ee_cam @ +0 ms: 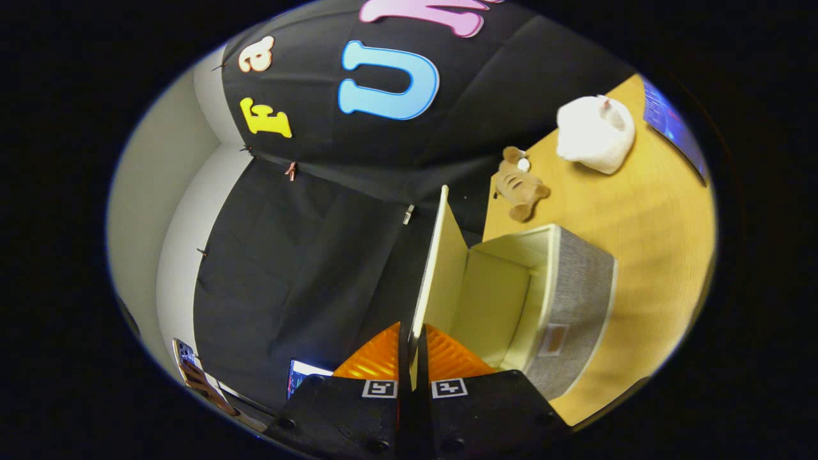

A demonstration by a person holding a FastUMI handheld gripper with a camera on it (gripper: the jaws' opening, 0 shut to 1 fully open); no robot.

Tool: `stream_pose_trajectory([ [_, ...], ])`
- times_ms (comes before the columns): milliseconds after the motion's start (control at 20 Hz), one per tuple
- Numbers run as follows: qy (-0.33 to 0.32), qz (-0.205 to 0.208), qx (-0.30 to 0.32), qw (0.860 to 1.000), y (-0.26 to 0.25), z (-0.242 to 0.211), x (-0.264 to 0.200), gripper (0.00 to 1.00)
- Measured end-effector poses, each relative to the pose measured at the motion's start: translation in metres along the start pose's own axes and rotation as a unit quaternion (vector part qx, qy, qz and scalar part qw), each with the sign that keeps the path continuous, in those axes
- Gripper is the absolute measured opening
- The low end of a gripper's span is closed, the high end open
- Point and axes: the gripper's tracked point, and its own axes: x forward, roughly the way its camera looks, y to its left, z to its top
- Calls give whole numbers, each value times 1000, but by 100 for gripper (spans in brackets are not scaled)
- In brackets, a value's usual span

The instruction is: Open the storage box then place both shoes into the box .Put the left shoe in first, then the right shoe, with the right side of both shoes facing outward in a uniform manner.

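My gripper [412,358] is clamped on the raised lid [441,255] of the storage box [562,300], both fingers pressing its edge. Box stands open on the table [645,243], just ahead, near a plush toy [521,185].

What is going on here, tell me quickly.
A hand-held gripper is shut on the edge of the storage box lid, holding it swung up so the box stands open. The storage box sits on a wooden table, and the part of its inside that shows holds no shoe. Beyond the box lie a small brown plush toy and a white plush toy.
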Motion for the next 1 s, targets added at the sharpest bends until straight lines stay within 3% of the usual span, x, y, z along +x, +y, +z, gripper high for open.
stream_pose_trajectory([
  [300, 15, 8, -61, 998, 59, -10, 68, 5],
  [600, 38, 6, -88, 995, 79, -39, 144, 9],
  [750, 48, -9, -111, 993, 78, -49, 167, 22],
  [900, 54, -16, -126, 990, 80, -56, 173, 78],
  [1000, 52, -16, -126, 991, 82, -53, 170, 85],
])
